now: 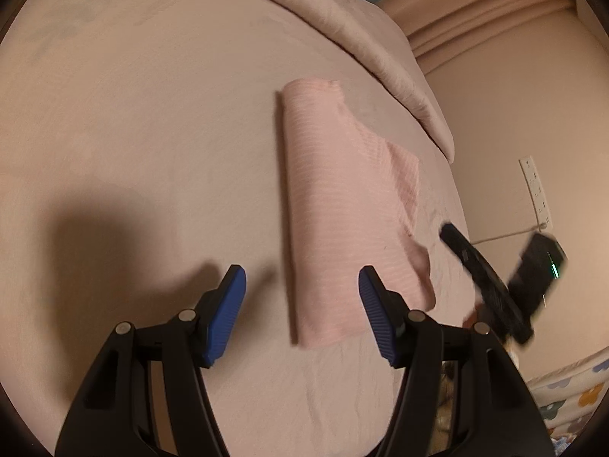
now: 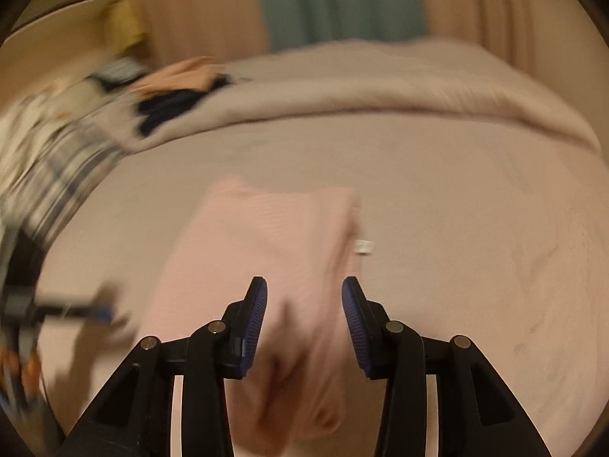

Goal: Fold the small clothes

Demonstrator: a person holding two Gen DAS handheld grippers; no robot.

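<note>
A pink ribbed garment (image 1: 335,205) lies folded into a long narrow strip on the pale bed sheet (image 1: 144,122). My left gripper (image 1: 302,304) hangs open over the strip's near end, and its right pad overlaps the cloth's edge in the picture. In the right wrist view the same garment (image 2: 266,236) is blurred, with a small white label (image 2: 363,246) at its right edge. My right gripper (image 2: 304,320) is open, with a bulge of the pink cloth showing between its pads, which do not press on it. The right gripper (image 1: 491,285) also shows blurred beside the bed's right edge.
A rolled pink duvet (image 1: 365,38) lies along the back of the bed. A blurred heap of striped and dark clothes (image 2: 95,114) sits at the far left. A white socket strip (image 1: 534,186) hangs on the wall, and a flowered fabric (image 1: 571,396) lies below it.
</note>
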